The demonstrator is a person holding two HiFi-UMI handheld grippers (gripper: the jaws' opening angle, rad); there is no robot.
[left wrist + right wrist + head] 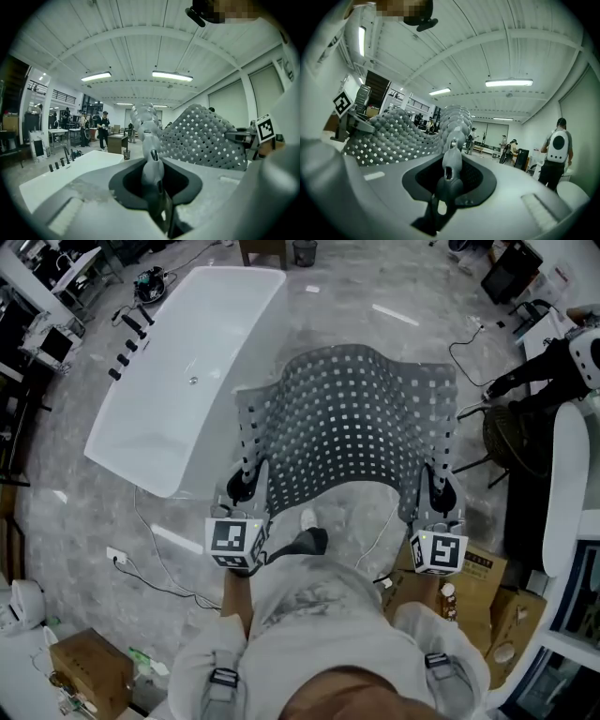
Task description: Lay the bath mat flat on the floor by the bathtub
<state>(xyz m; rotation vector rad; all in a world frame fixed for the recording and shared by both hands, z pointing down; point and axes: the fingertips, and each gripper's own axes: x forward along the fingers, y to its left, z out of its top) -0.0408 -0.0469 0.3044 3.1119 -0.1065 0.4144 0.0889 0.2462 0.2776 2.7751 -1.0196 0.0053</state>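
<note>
Head view is showing me the perforated grey bath mat (352,418) hanging stretched in the air between my two grippers, just right of the white bathtub (178,381) and above the grey floor (375,296). The left gripper (246,486) is pinching the mat's near left edge and the right gripper (439,491) is clamping the near right one, jaws nearly together on the thin mat in both gripper views. I am judging that lowering both hands evenly, far edge touching down first beside the tub and the mat pulled taut, is the way to avoid folds.
</note>
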